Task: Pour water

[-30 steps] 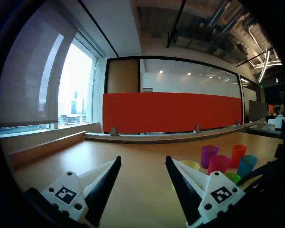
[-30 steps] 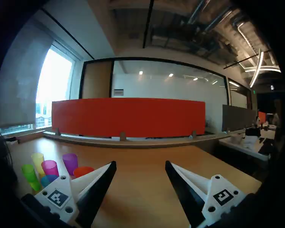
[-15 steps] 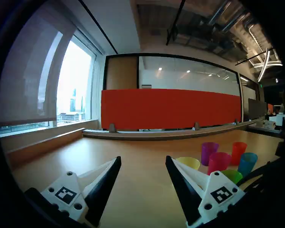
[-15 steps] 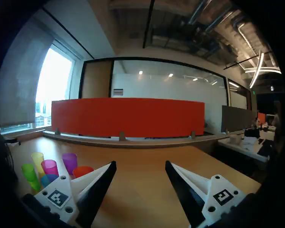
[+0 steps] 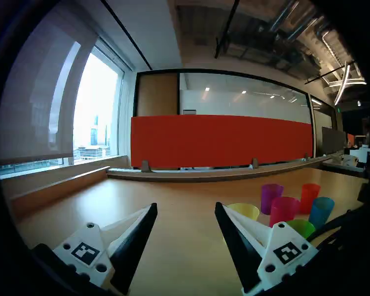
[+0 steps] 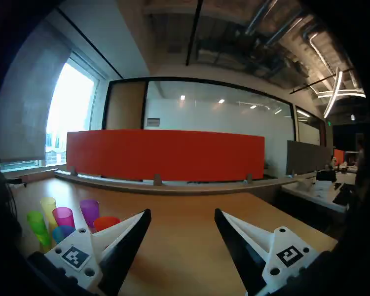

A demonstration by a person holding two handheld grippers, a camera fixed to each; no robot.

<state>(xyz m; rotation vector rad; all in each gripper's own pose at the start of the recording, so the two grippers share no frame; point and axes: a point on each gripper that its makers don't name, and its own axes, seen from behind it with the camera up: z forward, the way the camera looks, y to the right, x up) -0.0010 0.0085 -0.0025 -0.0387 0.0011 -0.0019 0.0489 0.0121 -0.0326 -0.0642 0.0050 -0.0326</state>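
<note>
Left gripper view shows bright translucent cups [image 5: 283, 209] clustered upright; left tool [image 5: 185, 205] and right tool [image 6: 182, 211] gape empty.

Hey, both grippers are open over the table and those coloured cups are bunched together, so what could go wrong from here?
1. The cups stand packed together; a finger of the open left gripper going for one may well knock over its neighbours.
2. They sit to one side of both the left and the right gripper, so a grasp may land off-centre.
3. I cannot tell which cup holds water; a tip could wet the table.
</note>
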